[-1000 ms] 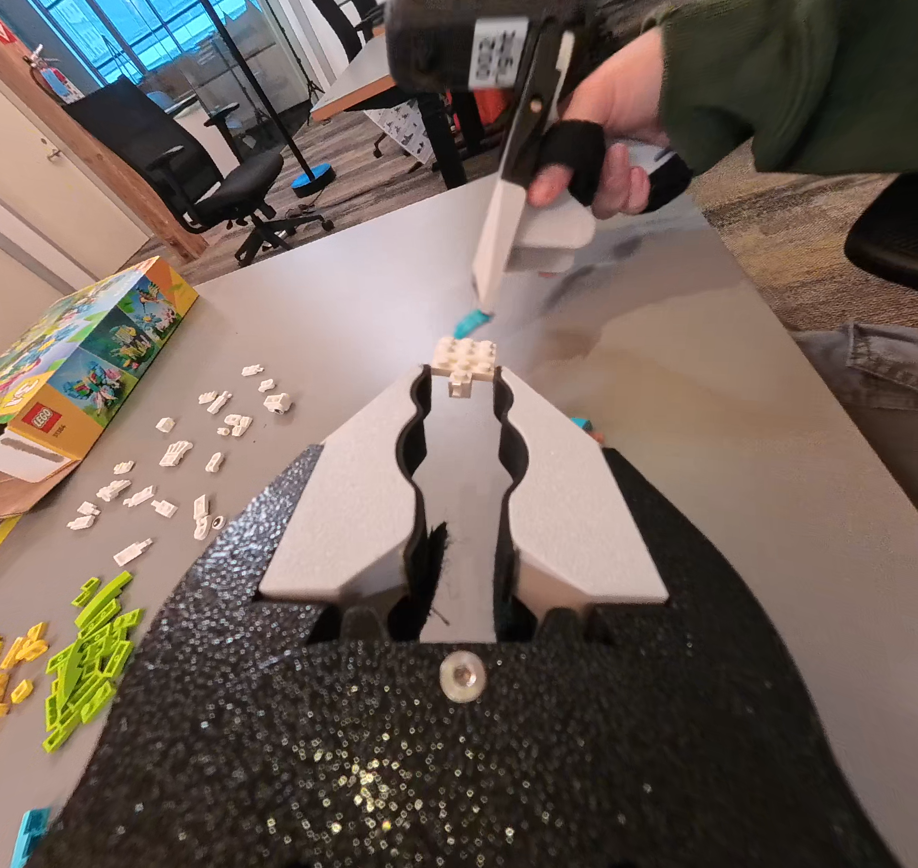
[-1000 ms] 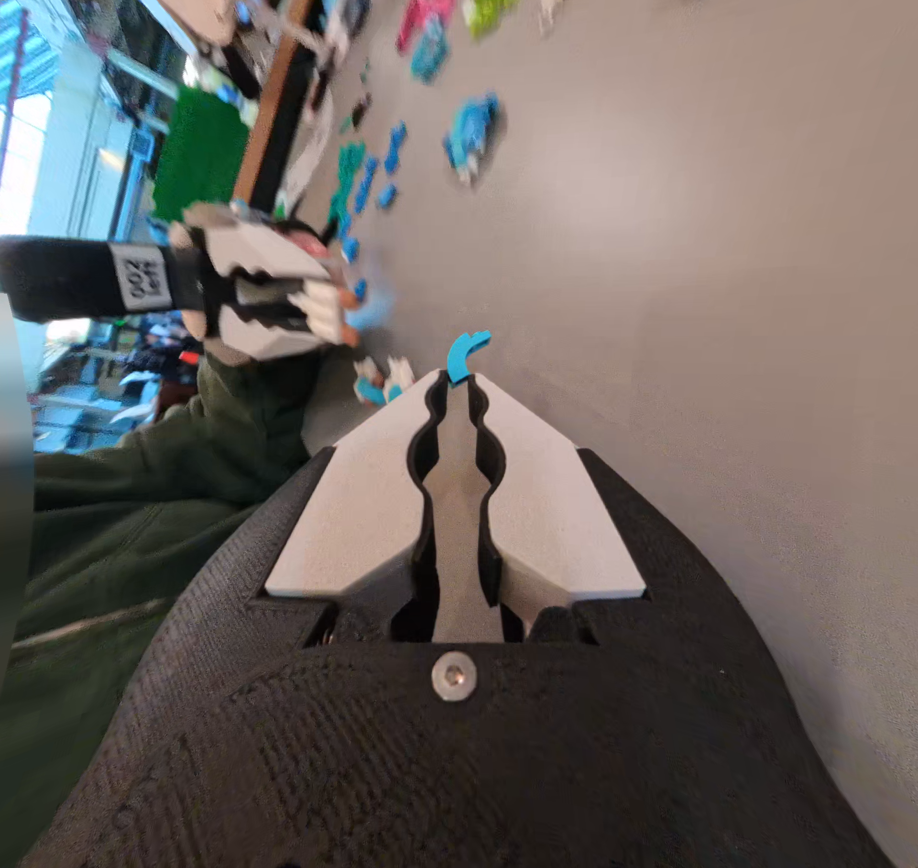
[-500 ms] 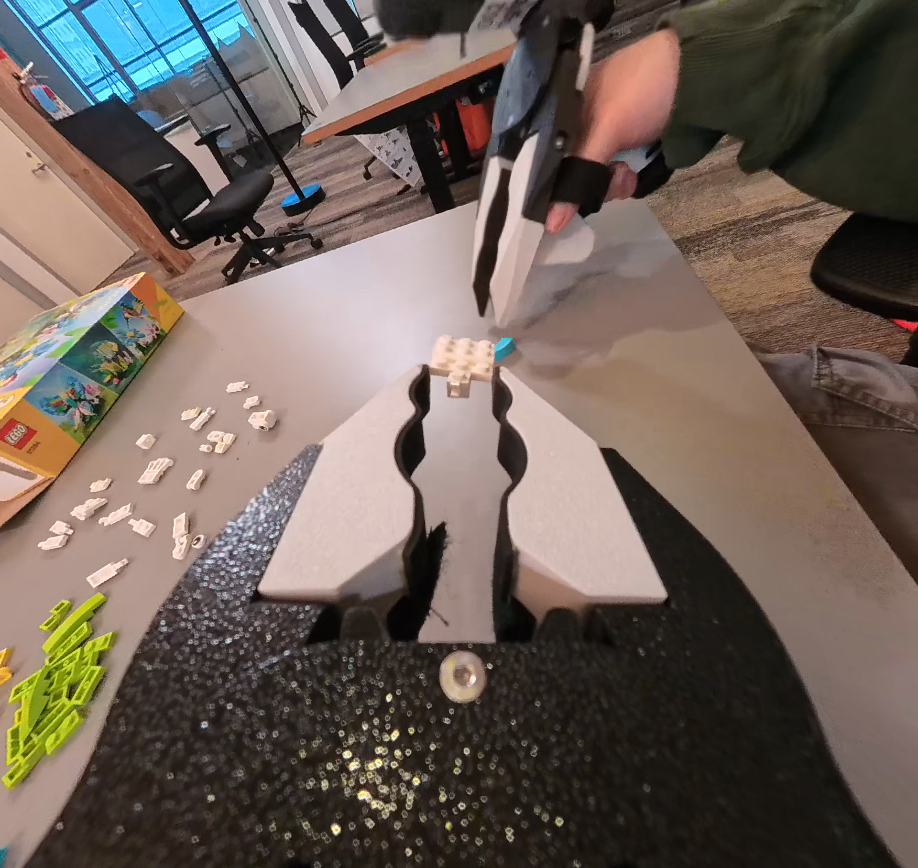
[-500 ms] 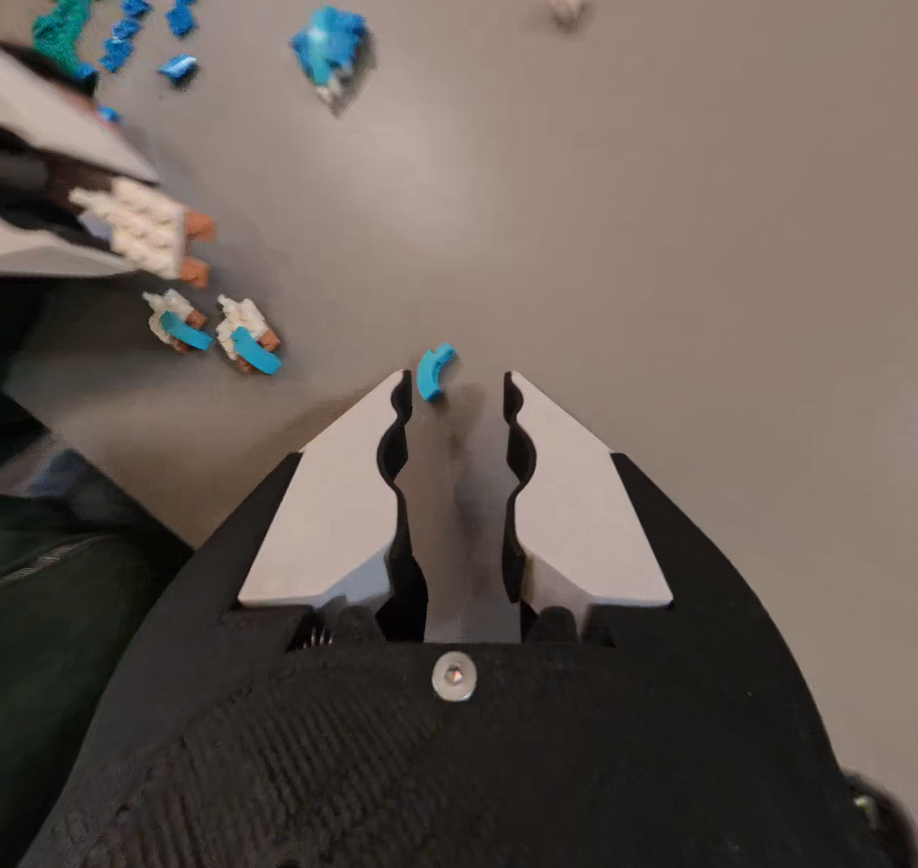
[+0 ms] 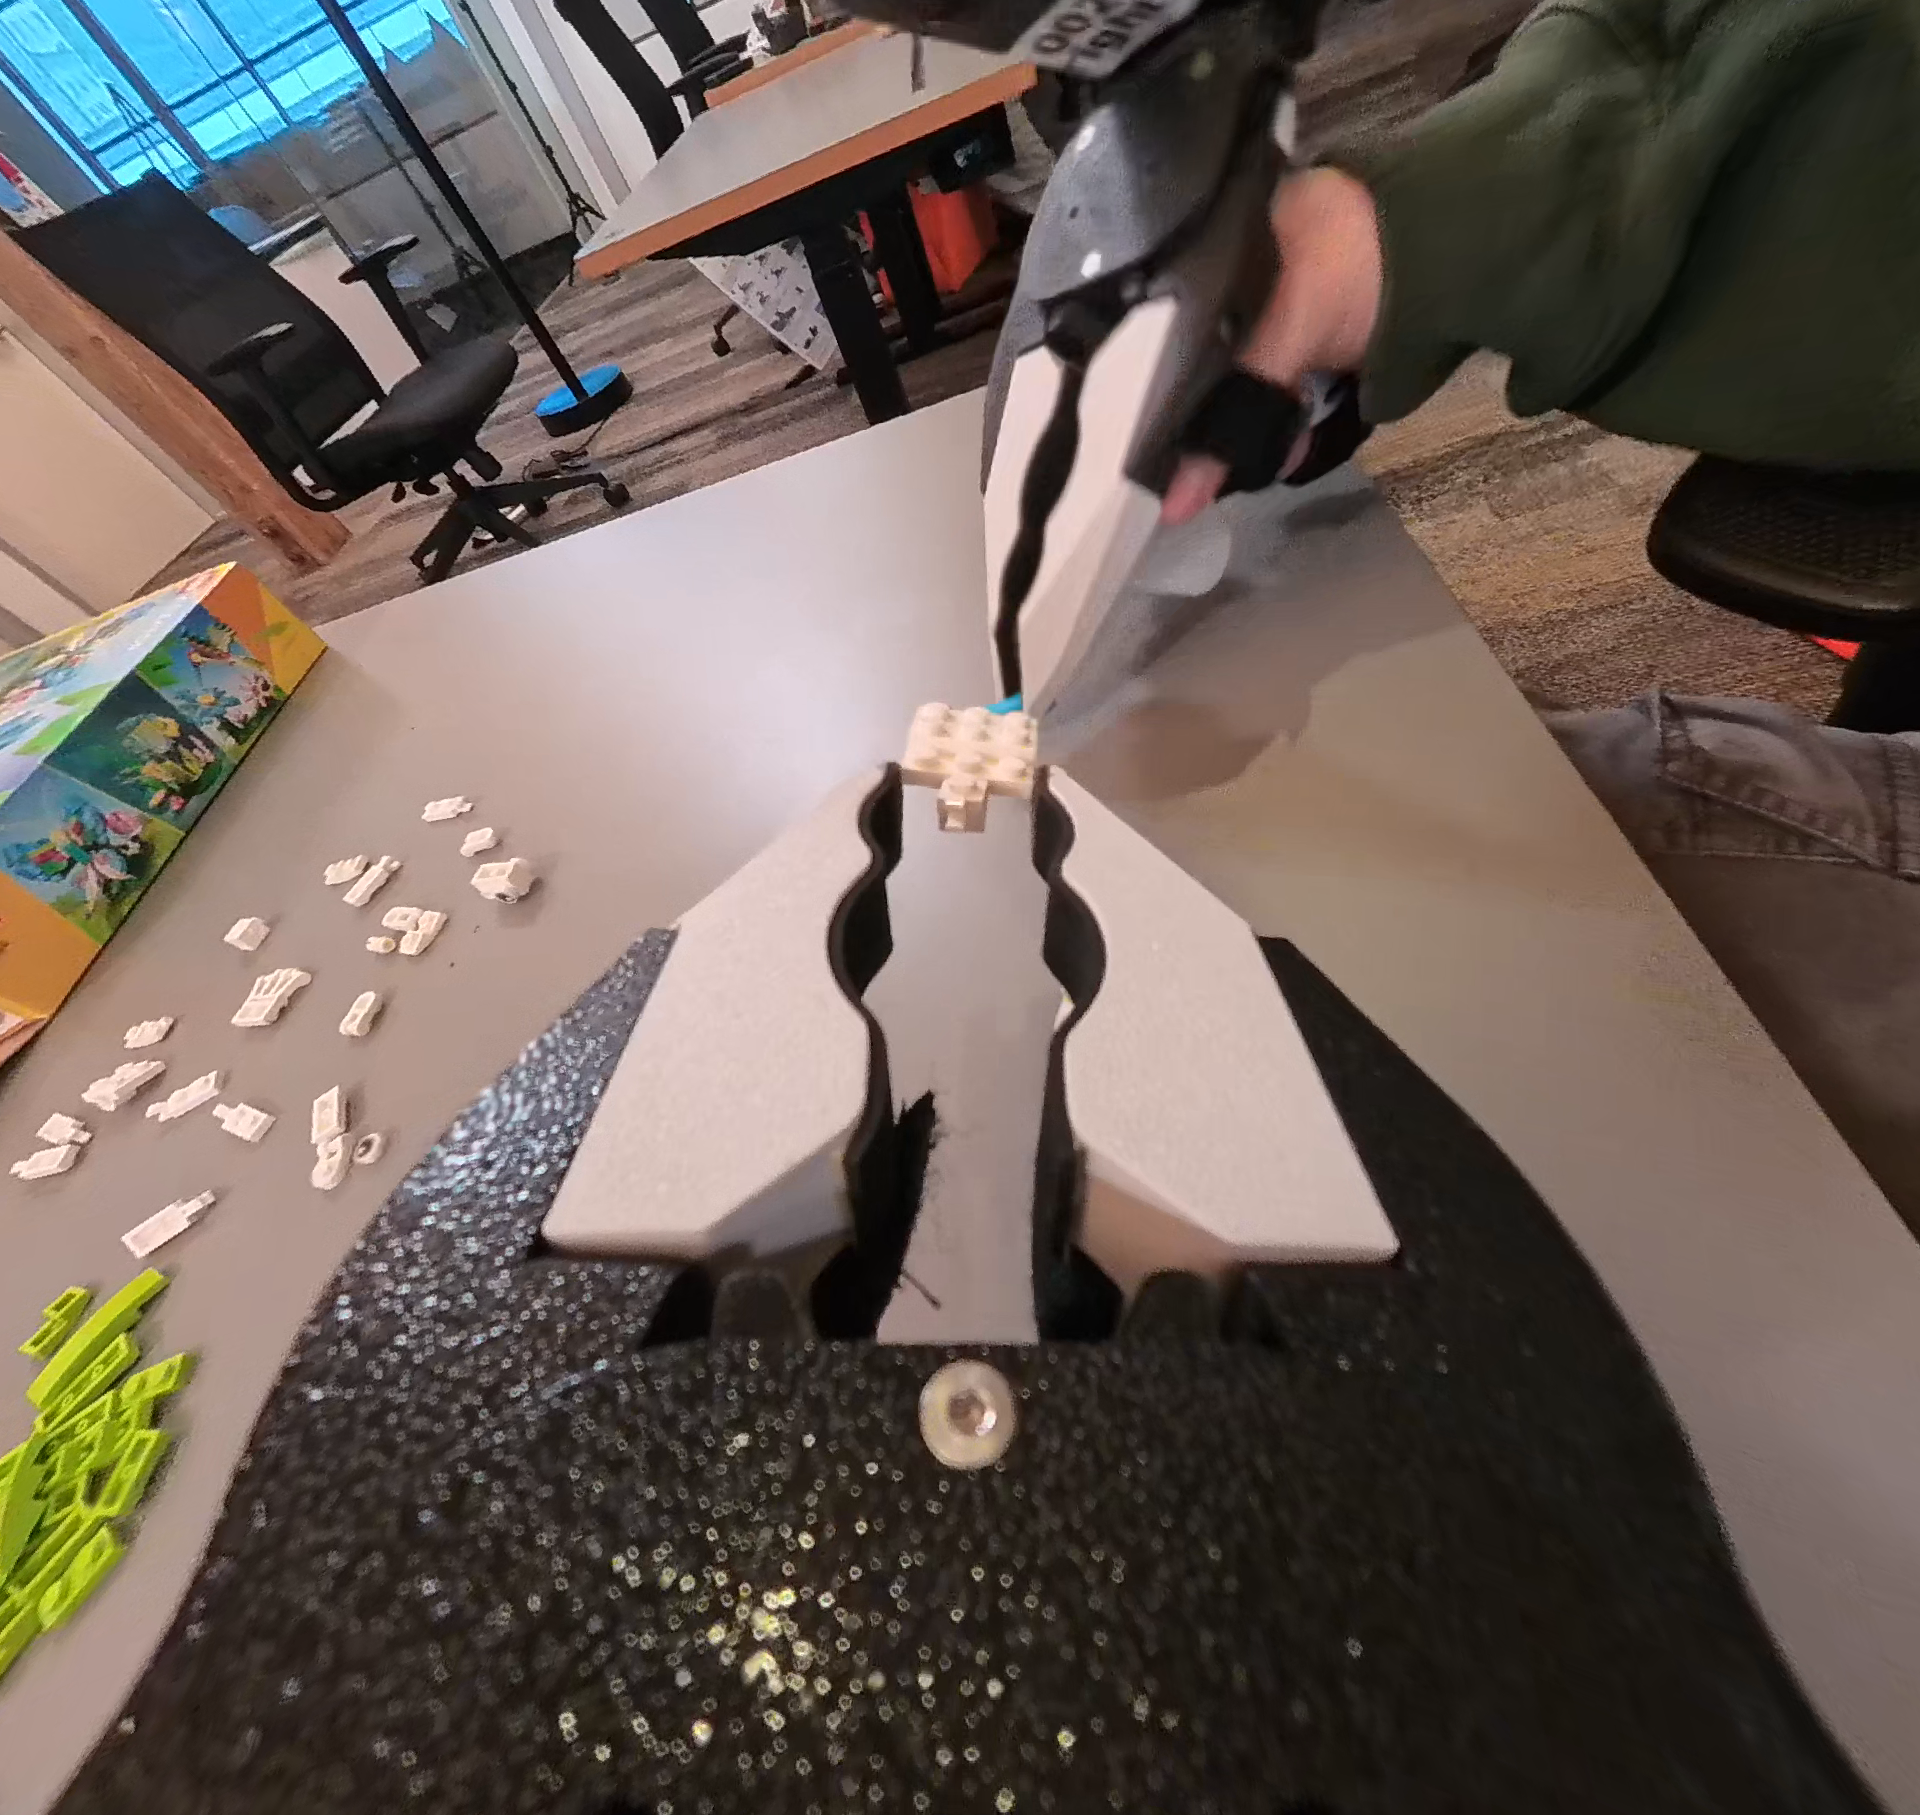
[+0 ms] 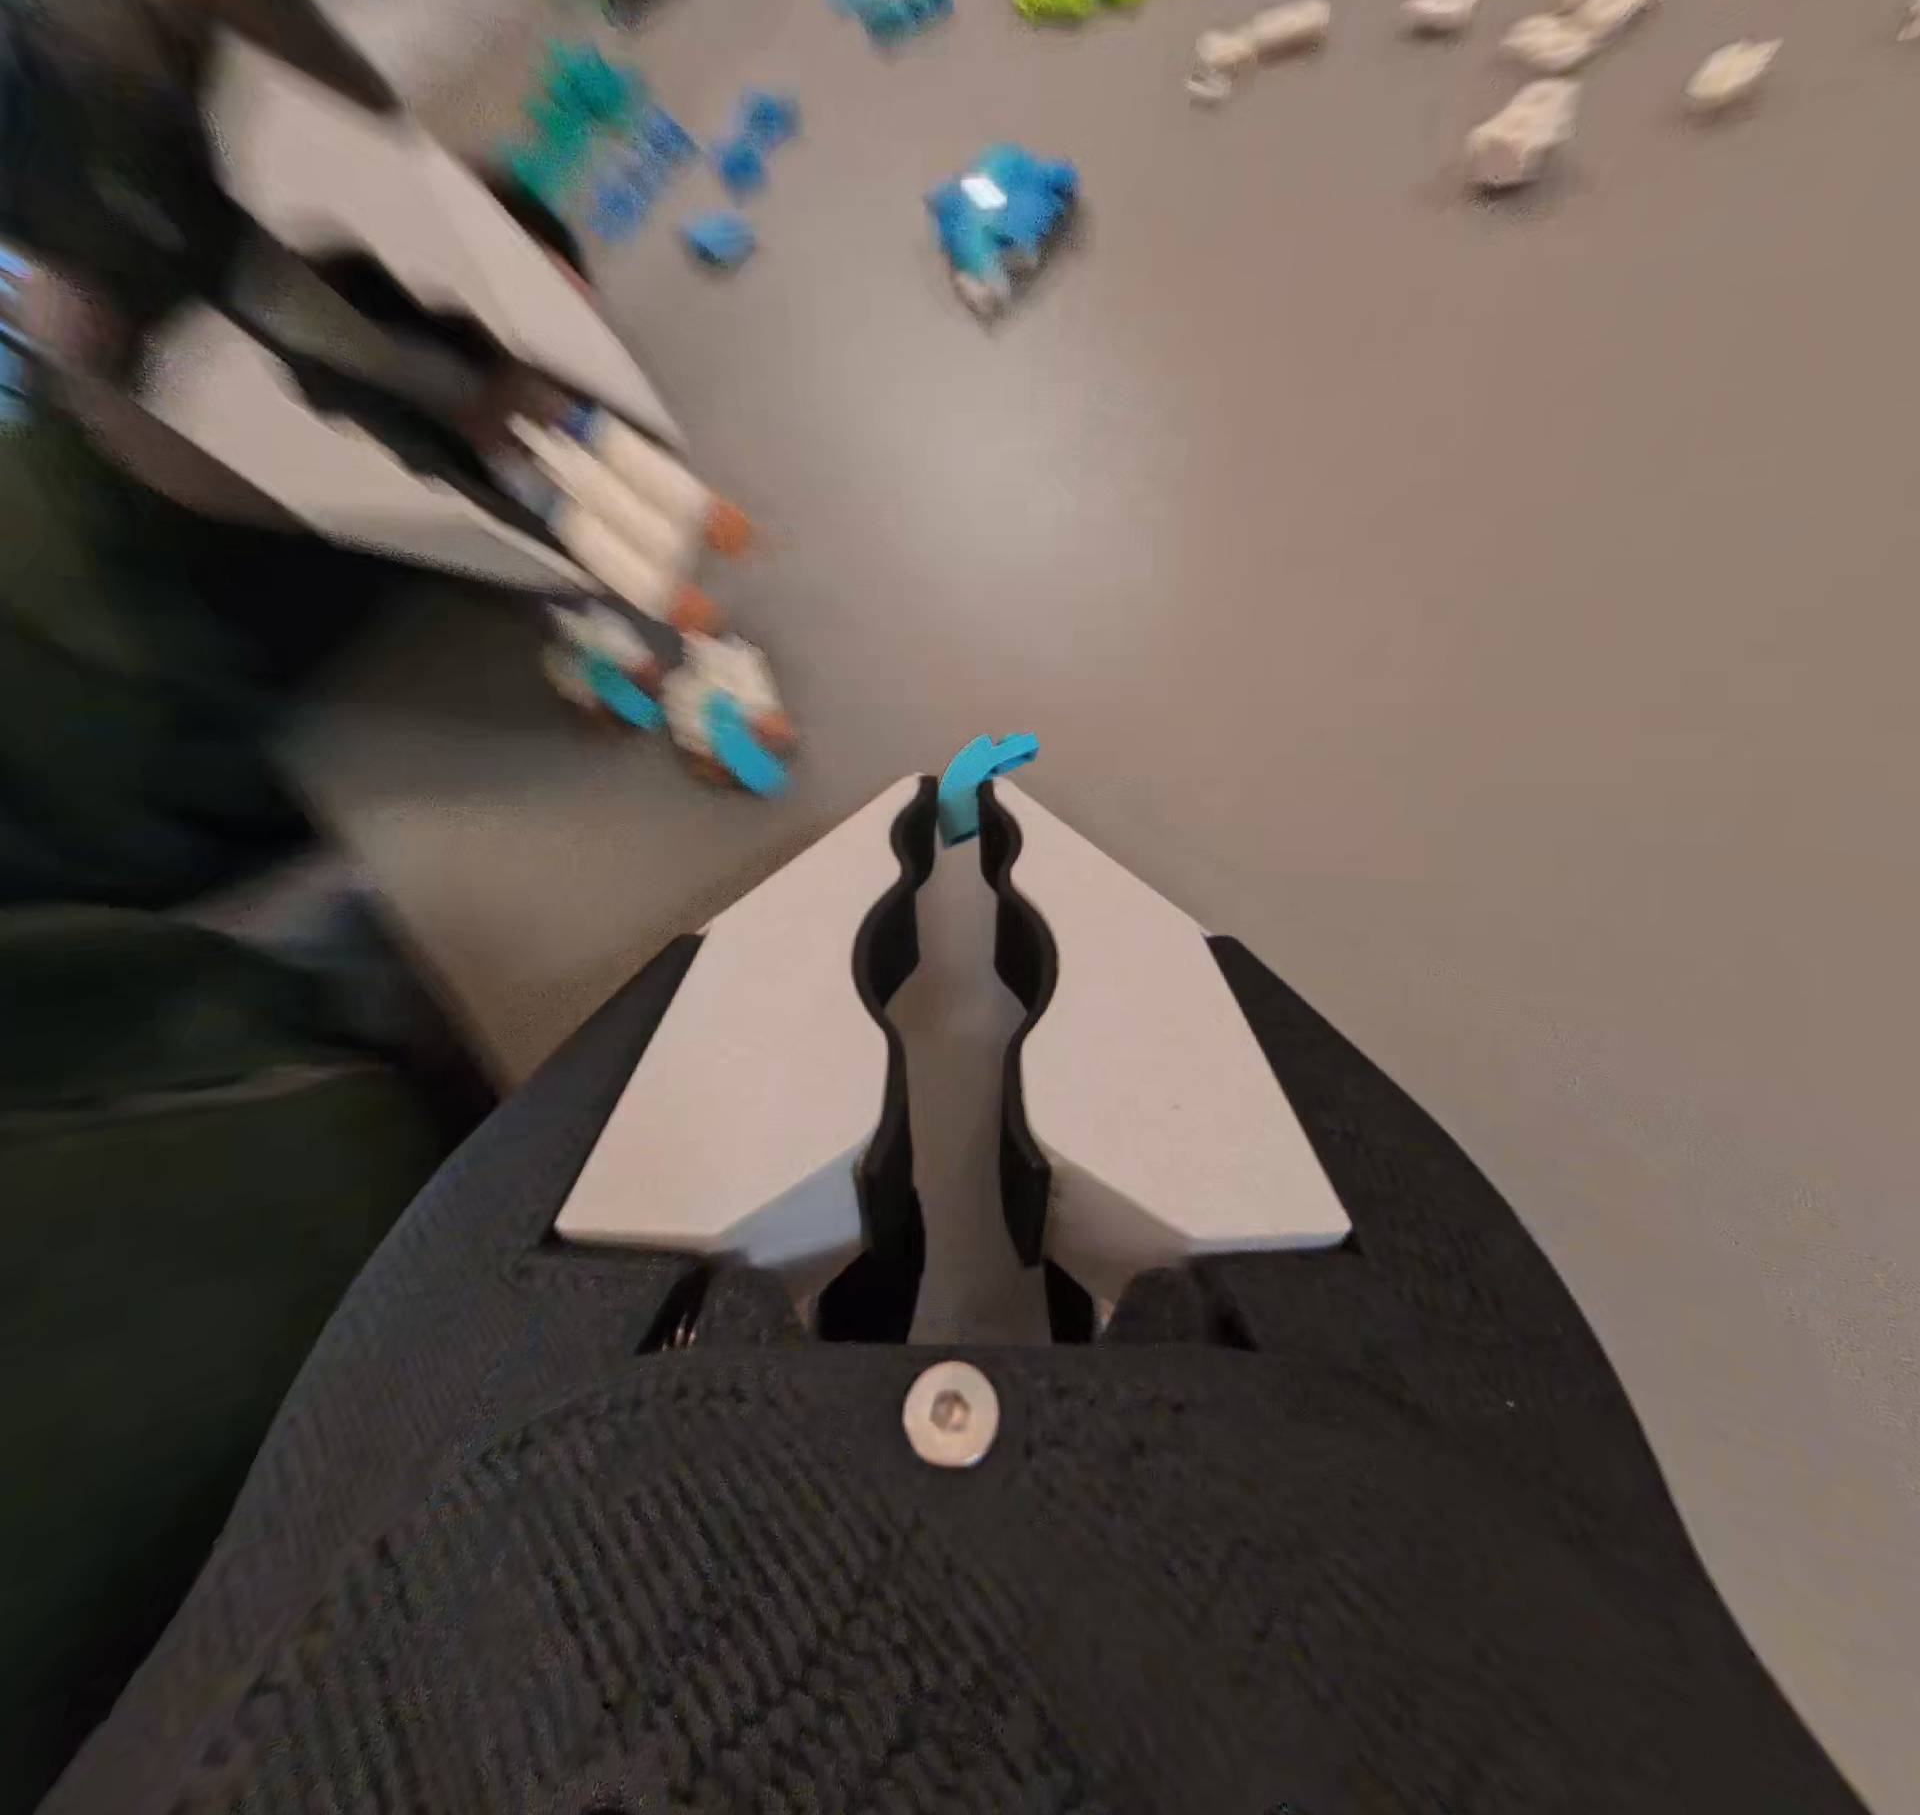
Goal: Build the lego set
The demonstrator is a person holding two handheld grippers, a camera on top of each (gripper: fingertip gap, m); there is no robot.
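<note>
Left claw [image 5: 971, 778] pinches a white studded plate [image 5: 972, 749] level above the tabletop [image 5: 665, 622], while right claw [image 6: 961, 799], nearly closed, grips a curved blue piece [image 6: 971, 778] beside it.

Left gripper [image 5: 966, 778]: black speckled body, two pale grey wedge fingers [image 5: 748, 1059], wavy black pads, silver screw [image 5: 974, 1419] near base. Right gripper [image 6: 961, 799]: same build, black ribbed body, silver screw [image 6: 950, 1413]; white label [image 5: 1107, 20] on top. Dark green sleeve [image 5: 1621, 186], black strap [image 5: 1242, 430] across hand, grey trousers [image 5: 1787, 830].
</note>
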